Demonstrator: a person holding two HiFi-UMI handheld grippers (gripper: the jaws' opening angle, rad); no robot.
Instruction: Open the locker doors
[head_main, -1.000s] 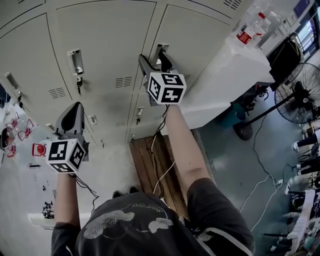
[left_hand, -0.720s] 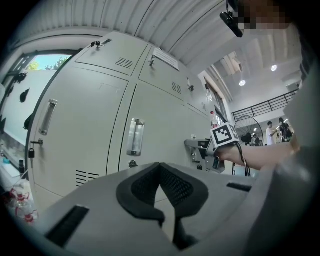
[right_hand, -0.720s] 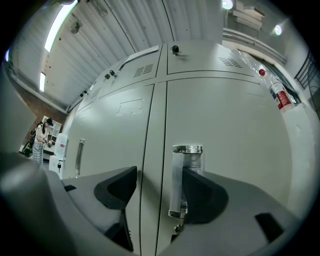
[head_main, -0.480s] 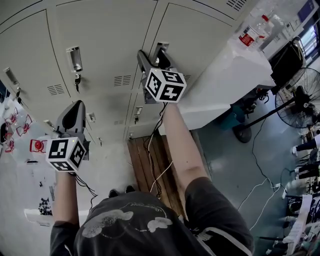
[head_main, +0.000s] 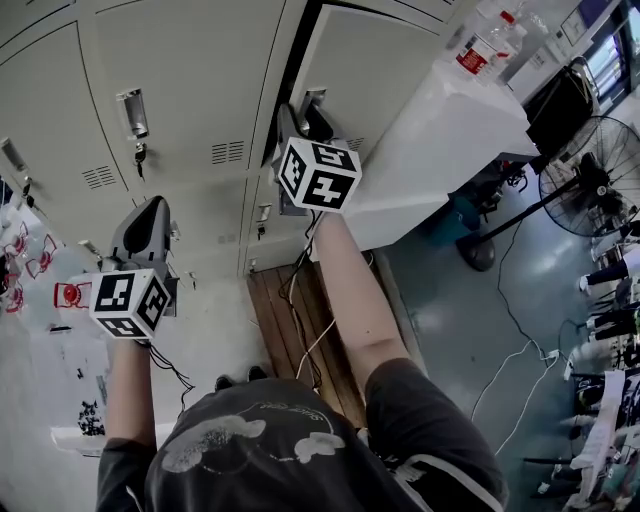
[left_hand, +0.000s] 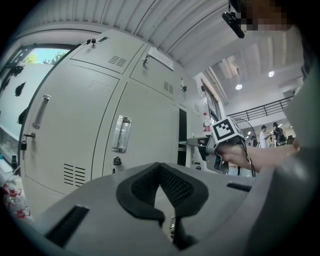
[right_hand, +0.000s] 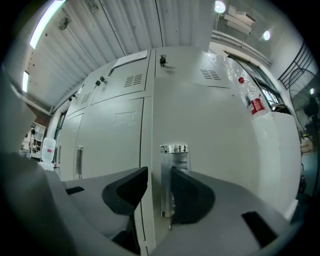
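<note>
Right gripper (right_hand: 159, 176) on the locker door (right_hand: 215, 125) handle (right_hand: 167, 162)
Its 2 jaws, just closing, clamp the chrome handle between them; the door stands ajar. Left gripper (left_hand: 160, 170) faces the neighbouring door (left_hand: 145, 125), jaws together, empty.

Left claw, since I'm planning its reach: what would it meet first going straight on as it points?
Probably the closed locker door, on its flat face right of the handle. Nothing shows between, though depth is unclear.

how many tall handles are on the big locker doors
3: left handle on the left door, middle handle on the next door, right handle between the right gripper's jaws. Others may be out of view.
</note>
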